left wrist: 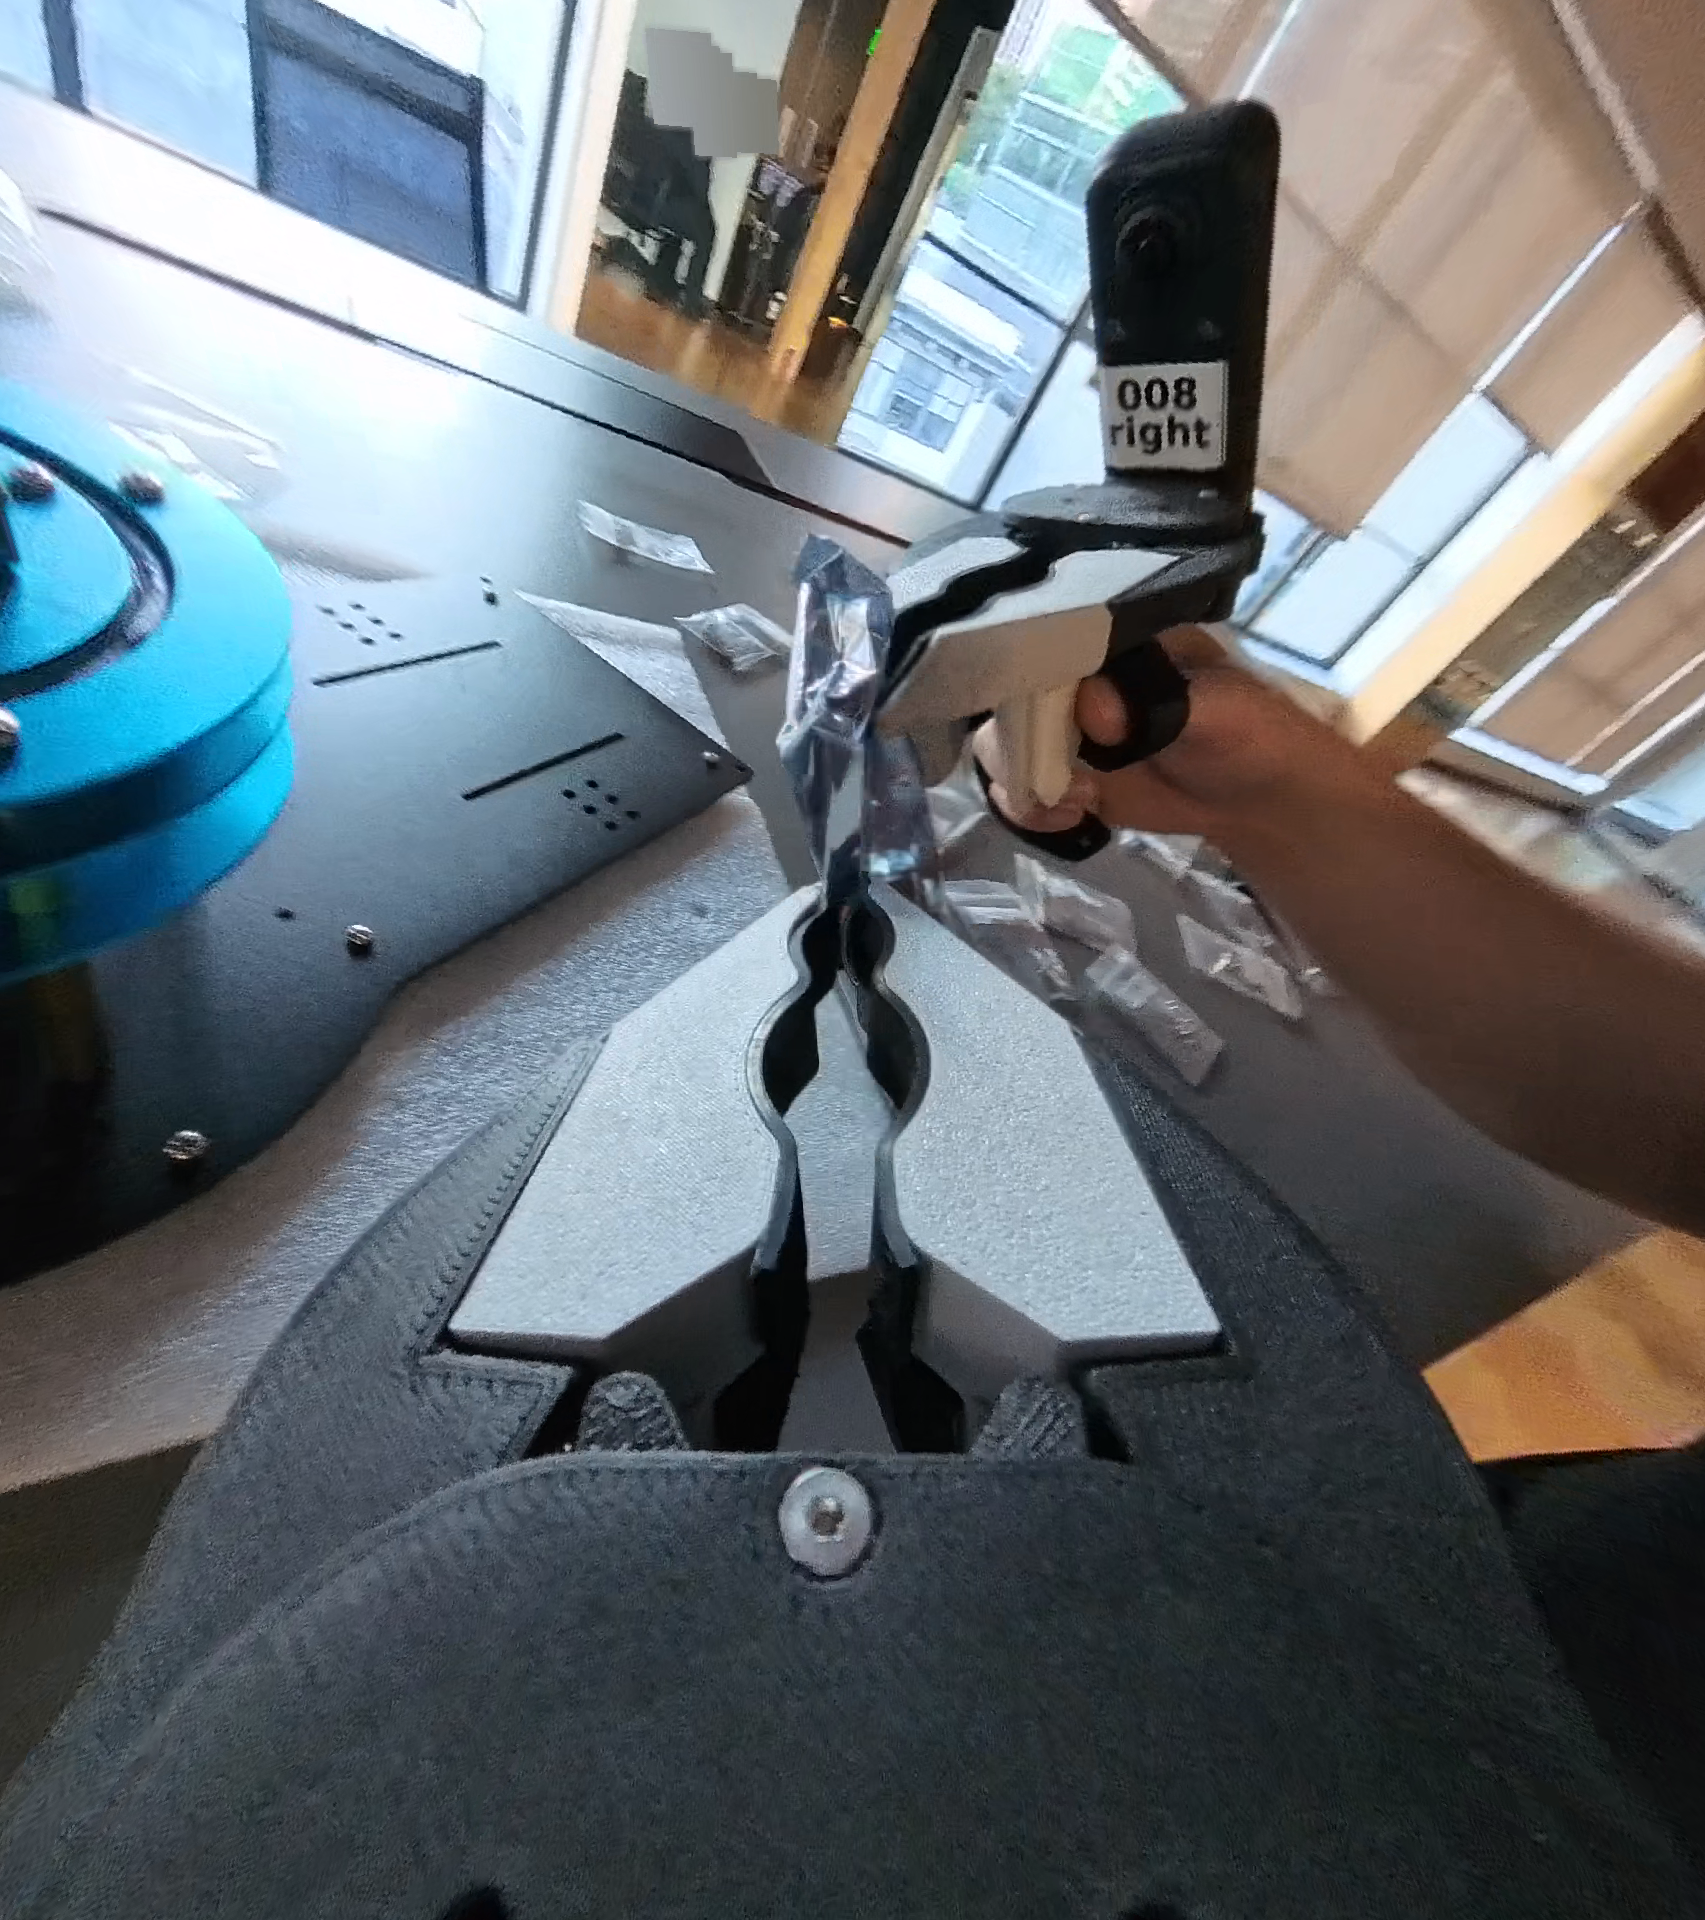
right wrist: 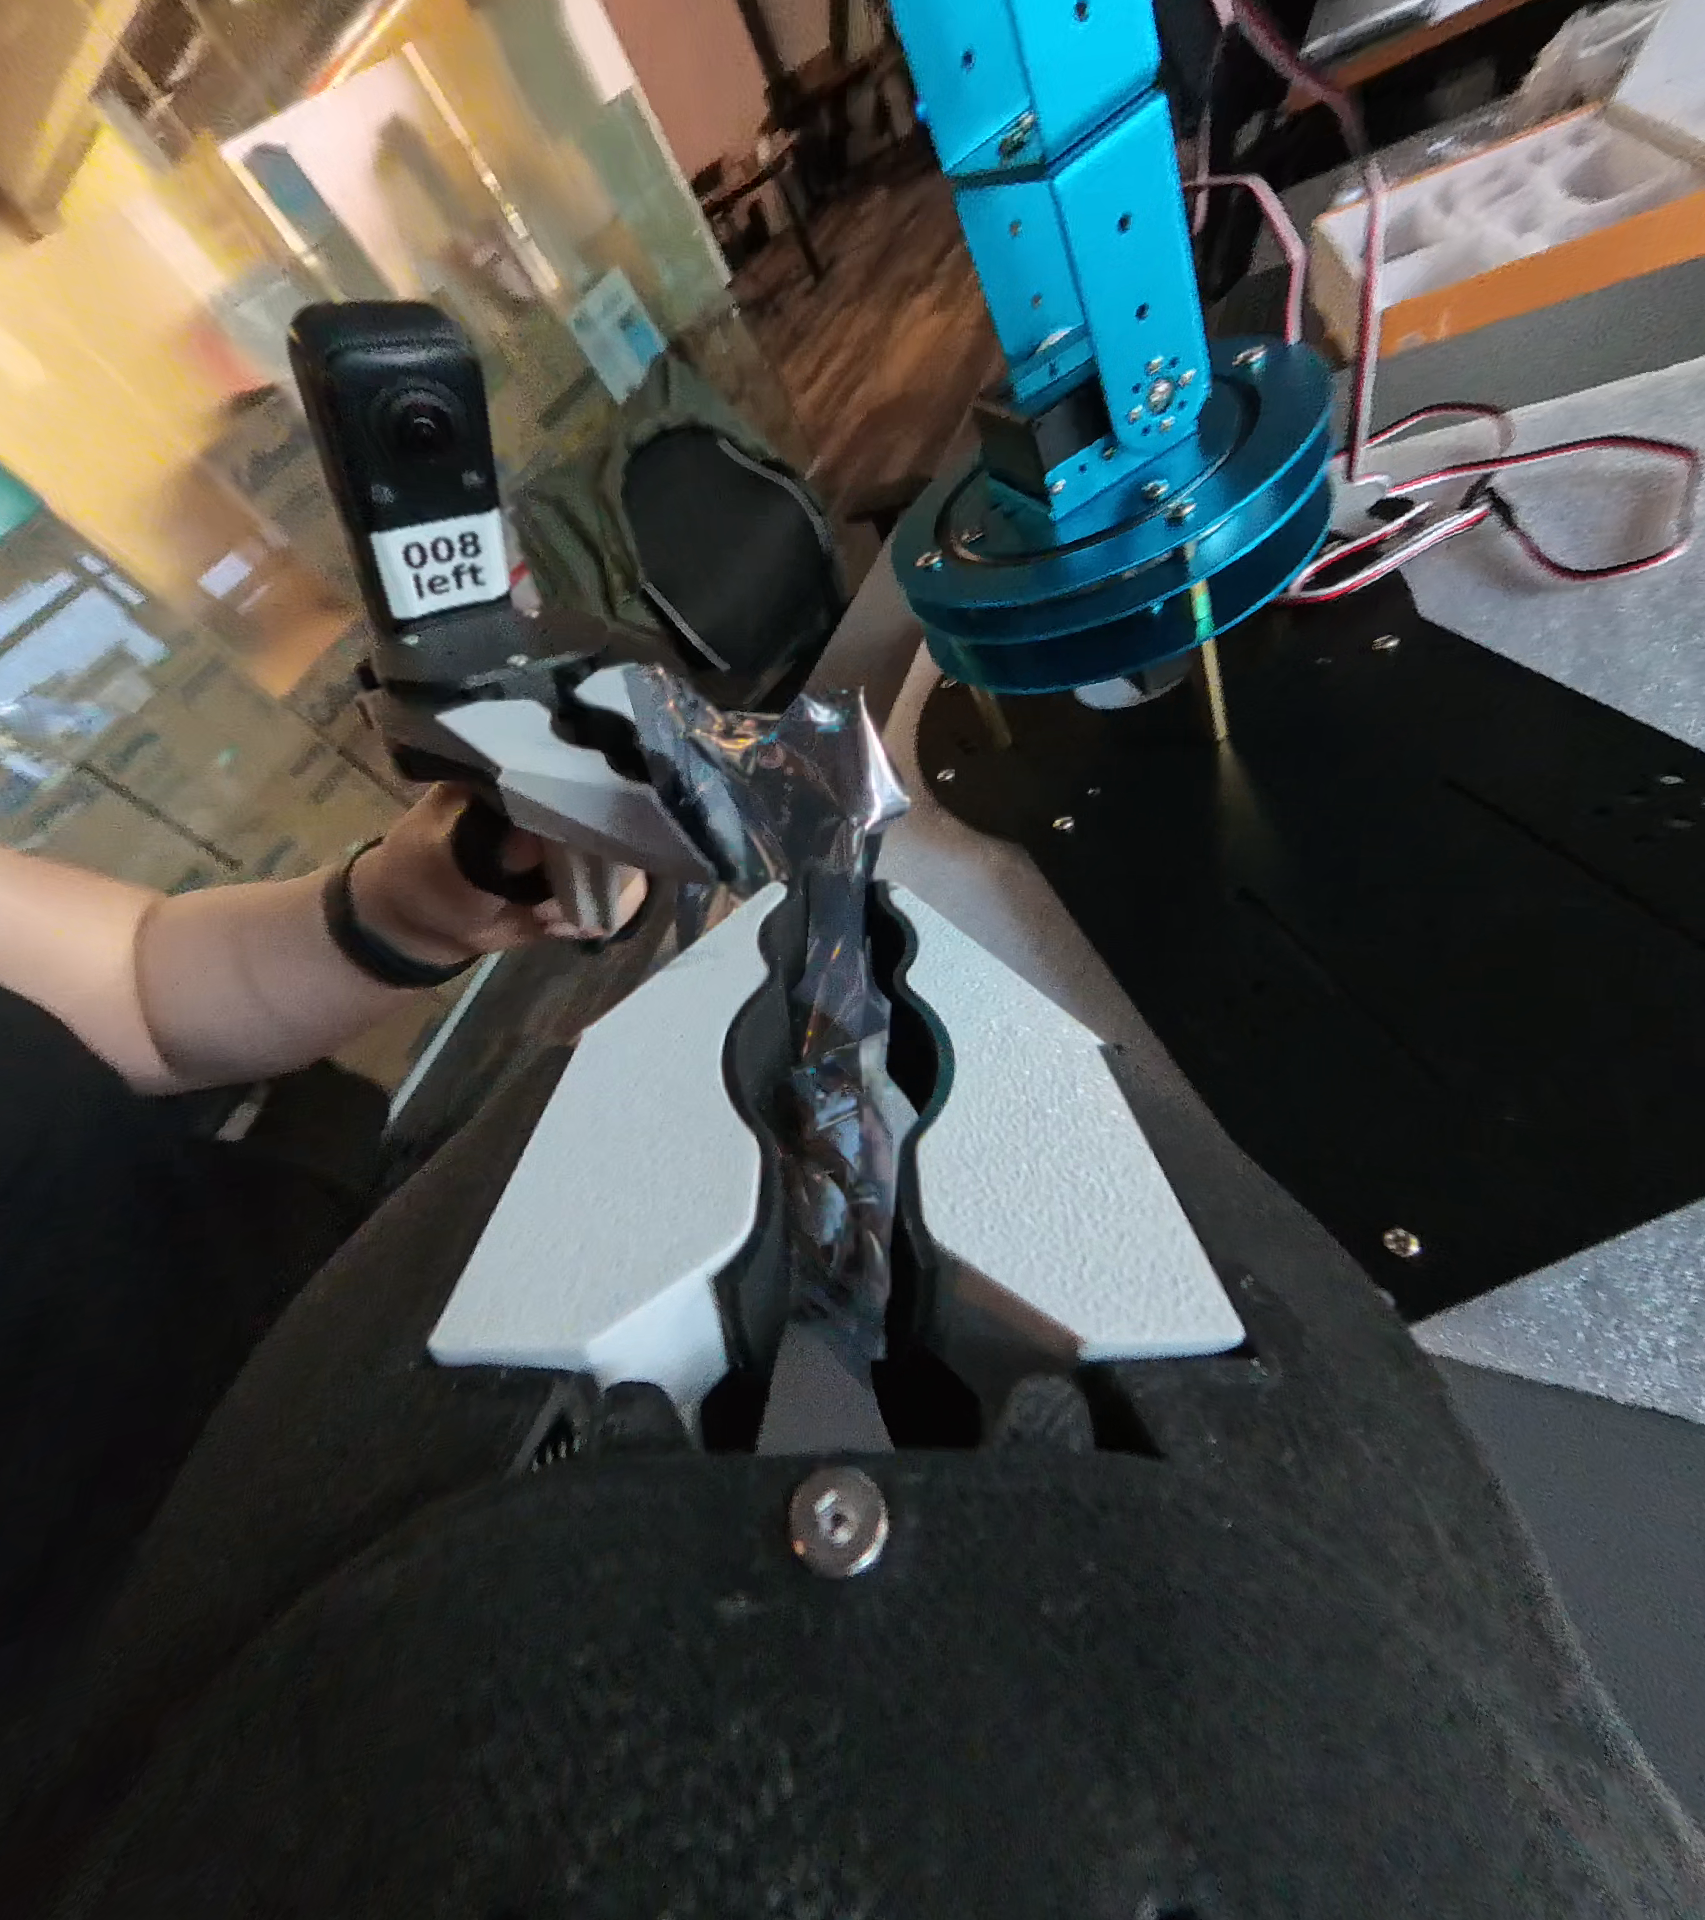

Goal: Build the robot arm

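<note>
Left wrist view is showing the left claw (left wrist: 843,914) pinching the lower end of a crinkled silvery plastic bag (left wrist: 843,717), its two white fingers (left wrist: 723,1122) drawn nearly together with the film caught at their tips. The bag is rising from those tips, held above the bench (left wrist: 48,1382), and its upper end is sitting clamped in the right claw (left wrist: 884,634), which a person's hand (left wrist: 1170,748) is gripping by the handle. A black camera (left wrist: 1180,281) with a white label is standing on top of that claw.

Right wrist view is showing the same bag (right wrist: 827,1039) lying deep along the channel between the right claw's (right wrist: 832,914) fingers (right wrist: 640,1143), which are closing on it; the film is bunching out past the tips and running left into the left claw (right wrist: 713,821), also squeezing it. So the bag is stretching between the two claws, touching both.

Farther out, a blue disc-shaped base (left wrist: 100,727) is standing on a black perforated metal plate (left wrist: 474,748) to the left. Small clear packets (left wrist: 1118,966) are lying scattered on the bench beyond the bag. In the right wrist view the blue base (right wrist: 1118,582) is carrying a blue bracketed arm (right wrist: 1066,208), with red, white and black wires (right wrist: 1513,488) looping beside it.
</note>
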Demonstrator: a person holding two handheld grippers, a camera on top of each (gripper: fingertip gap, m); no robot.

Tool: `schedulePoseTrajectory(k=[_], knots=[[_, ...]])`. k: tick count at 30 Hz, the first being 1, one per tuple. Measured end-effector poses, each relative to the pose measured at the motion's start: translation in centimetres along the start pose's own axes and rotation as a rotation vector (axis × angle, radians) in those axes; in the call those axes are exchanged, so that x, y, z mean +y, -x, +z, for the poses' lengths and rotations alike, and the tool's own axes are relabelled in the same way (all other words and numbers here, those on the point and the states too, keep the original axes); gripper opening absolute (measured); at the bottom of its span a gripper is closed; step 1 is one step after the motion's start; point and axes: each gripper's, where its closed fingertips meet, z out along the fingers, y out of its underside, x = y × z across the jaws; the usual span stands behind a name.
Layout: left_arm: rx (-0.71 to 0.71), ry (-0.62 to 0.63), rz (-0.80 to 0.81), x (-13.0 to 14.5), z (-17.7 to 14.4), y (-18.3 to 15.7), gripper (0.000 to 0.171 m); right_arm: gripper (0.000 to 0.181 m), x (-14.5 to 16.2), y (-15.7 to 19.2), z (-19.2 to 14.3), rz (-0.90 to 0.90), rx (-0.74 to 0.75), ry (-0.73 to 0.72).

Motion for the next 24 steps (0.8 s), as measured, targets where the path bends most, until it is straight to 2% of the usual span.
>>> schedulePoseTrajectory(k=[2,6,10,14,24], knots=[[-0.026,-0.008,0.066,-0.2,0.1,-0.2,0.0,0.011,0.1,0.3,-0.2,0.04,-0.047,0.019],[-0.041,-0.049,0.093,-0.6,0.4,-0.3,0.0,0.031,1.9,0.0,0.0,0.112,-0.092,0.12],[-0.014,-0.057,0.044,-0.6,0.5,0.0,0.0,0.016,0.6,-0.2,-0.3,0.204,-0.158,0.012],[-0.057,-0.054,0.075,-0.4,0.6,0.5,0.001,0.01,1.4,-0.1,-0.1,0.16,-0.142,0.076],[-0.017,-0.057,-0.077,0.5,0.2,0.6,0.008,0.003,0.6,0.7,-0.7,0.119,-0.181,0.009]])
